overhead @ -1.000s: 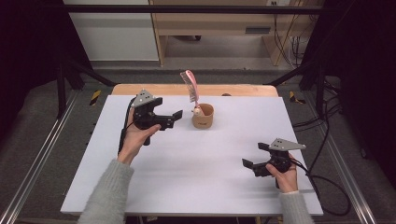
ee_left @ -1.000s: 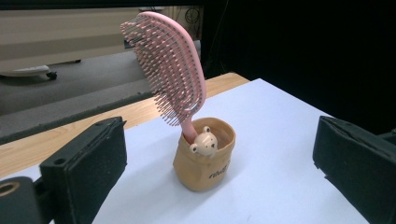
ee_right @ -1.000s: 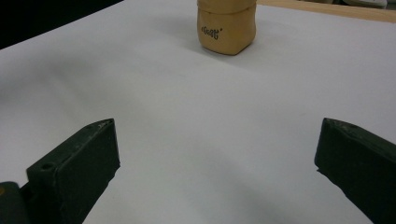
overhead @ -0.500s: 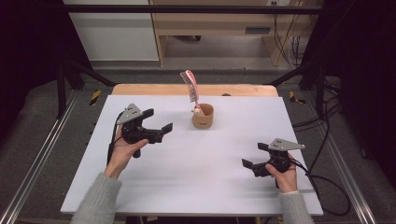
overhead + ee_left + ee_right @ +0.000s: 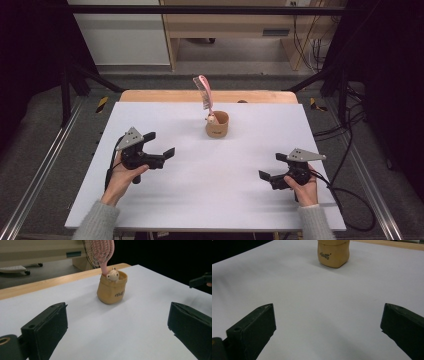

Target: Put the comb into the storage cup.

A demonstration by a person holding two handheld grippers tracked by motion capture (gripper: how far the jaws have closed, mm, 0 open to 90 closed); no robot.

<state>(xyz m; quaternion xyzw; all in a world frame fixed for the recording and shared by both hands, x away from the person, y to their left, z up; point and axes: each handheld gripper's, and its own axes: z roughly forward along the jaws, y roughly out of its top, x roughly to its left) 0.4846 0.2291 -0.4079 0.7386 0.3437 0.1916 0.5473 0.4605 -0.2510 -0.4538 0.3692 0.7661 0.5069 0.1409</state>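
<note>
A tan fabric pouch (image 5: 217,126) stands upright at the back middle of the white table (image 5: 215,200). A pink hairbrush (image 5: 204,92) sticks up out of it, and a small white figure (image 5: 212,119) peeks over its rim. My left gripper (image 5: 160,143) is open and holds nothing, at the left of the table, well short of the pouch. My right gripper (image 5: 271,166) is open and holds nothing near the front right. In the left gripper view the pouch (image 5: 111,291), brush (image 5: 100,251) and figure (image 5: 113,275) lie ahead between the spread jaws. The right gripper view shows the pouch (image 5: 333,253) far ahead.
A wooden strip (image 5: 165,96) runs along the table's back edge. Cables (image 5: 350,200) trail off the right side onto the floor. A wooden bench (image 5: 225,30) stands behind the table. Metal rails (image 5: 45,170) flank it on the left.
My left gripper has drawn back from beside the pouch, toward the person and to the left, still open. The right gripper has stayed put.
</note>
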